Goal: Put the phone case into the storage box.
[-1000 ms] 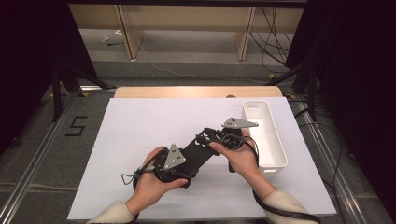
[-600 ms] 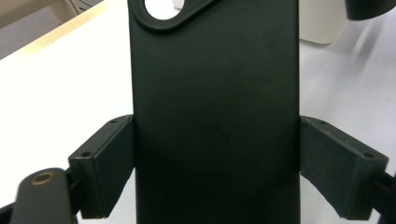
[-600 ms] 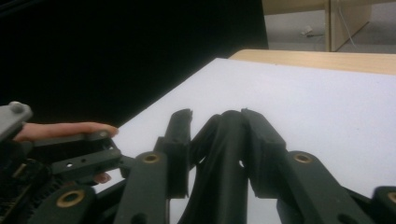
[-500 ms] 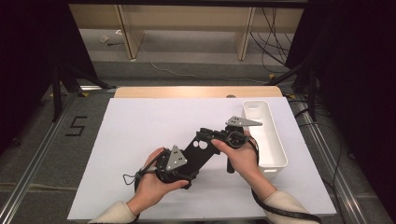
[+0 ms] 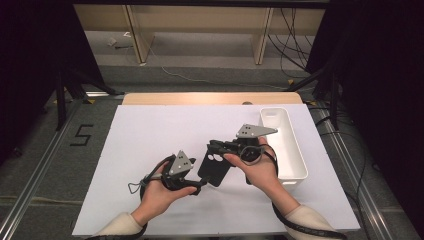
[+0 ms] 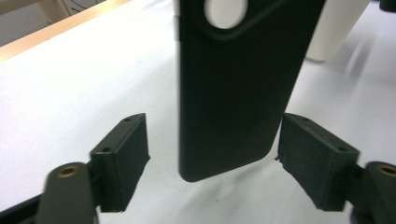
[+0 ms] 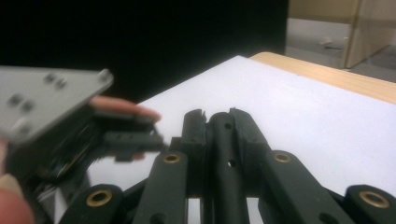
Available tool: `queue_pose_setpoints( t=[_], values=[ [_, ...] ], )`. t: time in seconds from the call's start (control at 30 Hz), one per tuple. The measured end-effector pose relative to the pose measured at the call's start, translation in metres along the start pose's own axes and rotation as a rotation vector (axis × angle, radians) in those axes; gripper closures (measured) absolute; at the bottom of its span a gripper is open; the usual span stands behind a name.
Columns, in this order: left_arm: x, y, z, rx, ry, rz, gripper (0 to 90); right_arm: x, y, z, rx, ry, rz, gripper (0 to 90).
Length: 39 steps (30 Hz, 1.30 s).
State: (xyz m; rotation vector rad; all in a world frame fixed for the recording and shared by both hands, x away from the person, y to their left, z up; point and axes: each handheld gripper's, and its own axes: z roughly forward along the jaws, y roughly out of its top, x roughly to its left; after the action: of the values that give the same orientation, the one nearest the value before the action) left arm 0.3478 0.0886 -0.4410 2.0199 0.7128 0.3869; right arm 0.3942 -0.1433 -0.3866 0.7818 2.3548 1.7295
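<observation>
High view: a table (image 5: 150,130) covered in white, seen from above, with a person's two forearms coming in from the bottom edge. Near the middle, a flat black phone case (image 5: 216,169) with round camera cut-outs is held up between both hands, just left of a long white bin (image 5: 292,155) that sits on the table's right side. The right hand-held gripper (image 5: 216,146) is clamped on the case's upper edge, its grey three-cornered plate pointing toward the bin. The left hand-held gripper (image 5: 197,187) sits at the case's lower end, held in the left hand (image 5: 160,192).

Left gripper view: the phone case (image 6: 233,84) hangs down between the two black jaws, its rounded lower corner level with them. The left hand-held gripper (image 6: 212,154) has its jaws spread wider than the case, with a gap showing on each side, so the pads do not press on it; the jaws have just been closing in. The white table shows behind, and the pale bin (image 6: 334,28) stands beyond the case.

Right gripper view: the right hand-held gripper (image 7: 218,116) has its jaws drawn tight together on the thin black edge of the phone case (image 7: 219,140) between them. The other gripper's grey plate (image 7: 46,100) is blurred at left, with a fingertip (image 7: 126,107) behind it.
</observation>
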Motion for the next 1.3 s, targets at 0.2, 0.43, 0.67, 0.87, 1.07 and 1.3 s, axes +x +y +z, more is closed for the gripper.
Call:
queue_pose_setpoints(
  t=[0.2, 0.43, 0.67, 0.87, 1.07, 1.3],
  values=[
    [0.016, -0.003, -0.003, -0.045, -0.124, -0.035, 33.6, -0.003, 0.004, -0.005, 0.057, 0.083, -0.049, 77.8],
    [0.017, -0.005, 0.001, -0.053, -0.204, 0.036, 42.3, -0.005, 0.004, -0.008, 0.102, 0.157, -0.075, 77.8],
    [0.013, -0.008, 0.006, -0.022, -0.258, 0.055, 45.7, -0.001, 0.003, -0.004, 0.135, 0.214, -0.094, 77.8],
    [0.012, -0.011, 0.011, -0.008, -0.306, 0.06, 48.4, 0.004, 0.004, -0.002, 0.146, 0.25, -0.104, 77.8],
    [0.01, -0.011, 0.013, -0.01, -0.347, 0.083, 53.2, 0.007, 0.004, -0.001, 0.154, 0.27, -0.121, 77.8],
    [0.005, -0.01, 0.015, -0.011, -0.386, 0.121, 61.8, 0.009, 0.006, -0.001, 0.146, 0.295, -0.133, 77.8]
  ],
)
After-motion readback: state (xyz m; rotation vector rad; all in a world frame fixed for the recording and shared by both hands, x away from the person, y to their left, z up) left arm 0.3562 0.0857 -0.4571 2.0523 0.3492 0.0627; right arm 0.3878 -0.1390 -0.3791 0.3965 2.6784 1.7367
